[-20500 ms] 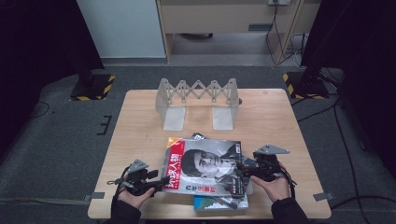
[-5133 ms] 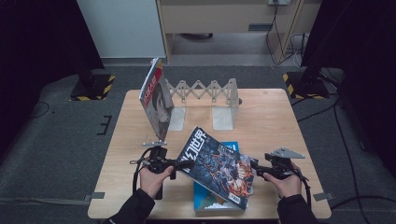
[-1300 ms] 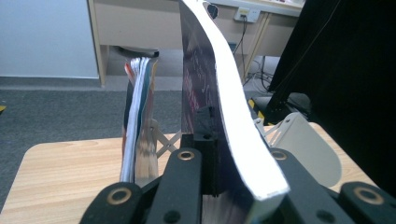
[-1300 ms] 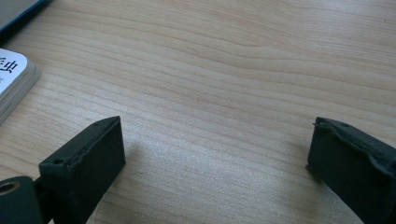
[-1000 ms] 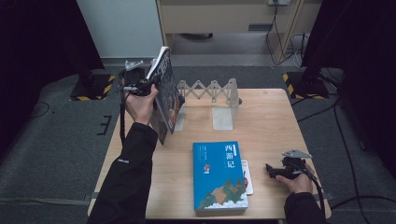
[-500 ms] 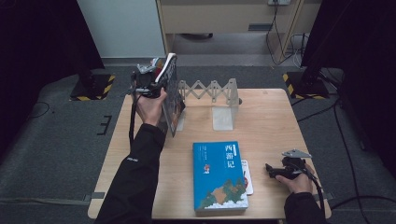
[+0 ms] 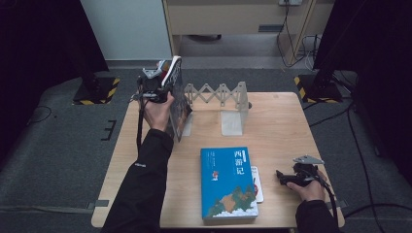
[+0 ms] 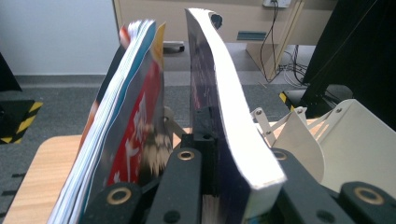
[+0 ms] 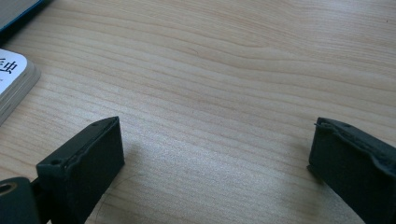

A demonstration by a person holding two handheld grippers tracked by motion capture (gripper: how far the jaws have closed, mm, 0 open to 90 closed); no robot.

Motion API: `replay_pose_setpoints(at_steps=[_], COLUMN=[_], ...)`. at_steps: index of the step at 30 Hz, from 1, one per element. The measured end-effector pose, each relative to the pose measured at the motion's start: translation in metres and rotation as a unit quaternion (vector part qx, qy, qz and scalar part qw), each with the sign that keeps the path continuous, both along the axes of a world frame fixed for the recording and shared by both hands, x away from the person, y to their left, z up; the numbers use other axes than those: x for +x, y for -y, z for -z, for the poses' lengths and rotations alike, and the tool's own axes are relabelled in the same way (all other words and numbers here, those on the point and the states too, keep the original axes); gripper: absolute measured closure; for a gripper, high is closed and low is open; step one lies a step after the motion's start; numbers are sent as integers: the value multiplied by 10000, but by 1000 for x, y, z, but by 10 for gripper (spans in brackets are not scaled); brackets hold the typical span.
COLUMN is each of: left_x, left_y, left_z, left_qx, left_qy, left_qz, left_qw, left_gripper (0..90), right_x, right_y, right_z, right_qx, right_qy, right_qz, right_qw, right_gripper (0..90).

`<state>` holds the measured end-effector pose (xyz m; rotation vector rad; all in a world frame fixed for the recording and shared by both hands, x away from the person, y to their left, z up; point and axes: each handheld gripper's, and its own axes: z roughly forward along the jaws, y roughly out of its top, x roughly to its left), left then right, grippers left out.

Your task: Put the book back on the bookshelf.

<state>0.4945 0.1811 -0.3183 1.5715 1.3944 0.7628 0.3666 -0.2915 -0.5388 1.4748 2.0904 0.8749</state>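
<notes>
My left gripper is raised at the table's far left, shut on the top edge of a dark-covered magazine that it holds upright at the left end of the white folding book rack. In the left gripper view the jaws pinch that magazine, and a red-covered magazine stands just to its left. A blue book lies flat at the front middle on a white book. My right gripper rests open on the table right of them, with nothing between its jaws.
The wooden table ends close behind the rack. The rack's white end plate stands right of the held magazine. The white book's corner lies left of my right gripper. Dark stands with striped bases flank the table.
The left gripper has carried the dark magazine a little right and down, against the rack's left end beside the red magazine. The right gripper has stayed still.
</notes>
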Motion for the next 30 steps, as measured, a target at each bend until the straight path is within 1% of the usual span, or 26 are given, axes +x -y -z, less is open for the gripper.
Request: replay_pose_setpoints(at_steps=[2, 4, 7, 11, 14, 18, 19, 21, 22, 26, 30], left_x=[0, -1, -2, -2, -2, -4, -4, -7, -8, -11, -14], left_y=[0, 2, 4, 6, 8, 8, 8, 9, 8, 3, -1], left_z=[2, 2, 2, 5, 9, 10, 10, 10, 10, 10, 9], left_qx=[50, 189, 297, 373, 487, 545, 550, 636, 644, 493, 519], left_qy=[2, 39, 69, 70, 37, 45, 29, -19, -71, -264, -463], left_qz=[-10, -9, -24, -40, -30, -29, -18, -17, -6, 67, 67], left_qw=[10000, 9998, 9995, 9993, 9988, 9985, 9985, 9980, 9979, 9984, 9976], left_gripper=[818, 817, 817, 816, 816, 815, 814, 812, 812, 809, 798], right_x=[0, 0, 0, 0, 0, 0, 0, 0, 0, 0, 0], right_y=[0, 0, 0, 0, 0, -1, -1, -1, -1, -1, -1], right_z=[0, 0, 0, 0, 0, 0, 0, 0, 0, 0, 0], right_qx=[6, 8, 3, 2, 2, 7, 8, 8, 7, 12, 11], right_qy=[-5, 3, -3, 7, 6, 2, 2, 1, 2, -5, -5], right_qz=[7, 10, 5, 9, 8, 13, 13, 14, 13, 16, 15], right_qw=[10000, 10000, 10000, 10000, 10000, 10000, 10000, 10000, 10000, 10000, 10000], right_gripper=[31, 31, 30, 30, 30, 30, 30, 30, 30, 30, 30])
